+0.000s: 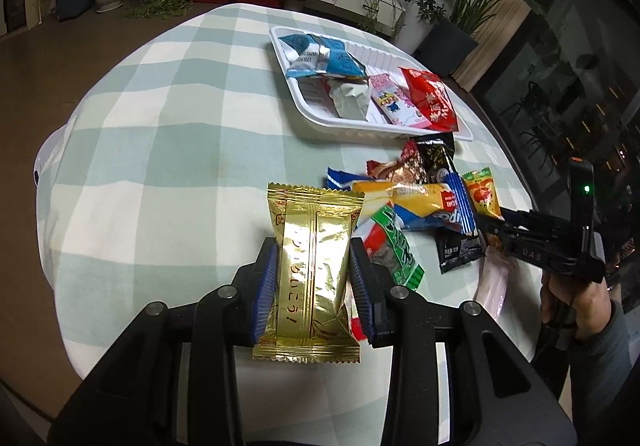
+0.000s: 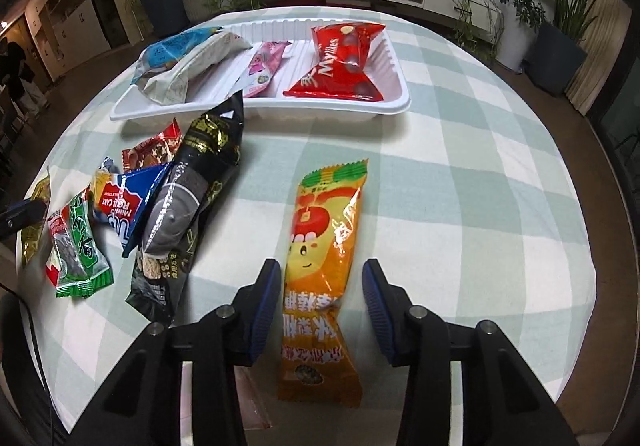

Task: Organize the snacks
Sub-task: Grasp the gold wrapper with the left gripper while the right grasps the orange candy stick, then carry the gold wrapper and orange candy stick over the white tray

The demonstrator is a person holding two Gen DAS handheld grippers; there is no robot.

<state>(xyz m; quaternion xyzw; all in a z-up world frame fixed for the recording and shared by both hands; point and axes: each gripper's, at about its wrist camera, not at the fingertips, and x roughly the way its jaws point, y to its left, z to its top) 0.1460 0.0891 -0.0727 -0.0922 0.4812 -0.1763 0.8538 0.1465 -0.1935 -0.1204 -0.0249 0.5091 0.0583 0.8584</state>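
Gold snack packet point(image 1: 310, 274), lower centre, is clamped between the left hand-held gripper point(image 1: 314, 288) pads. Orange snack packet point(image 2: 324, 278) lies on the checked table point(image 2: 460, 206), straddled untouched by the wide-spread right hand-held gripper point(image 2: 320, 306). White tray point(image 2: 396, 102) of snacks sits at upper centre.

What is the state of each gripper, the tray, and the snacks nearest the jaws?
Left gripper: jaws shut on gold packet.
Gold packet: clamped between the jaws.
Right gripper: jaws open, straddling orange packet.
Orange packet: flat on the tablecloth, not gripped.
White tray: partly filled.
Red packet: inside tray.
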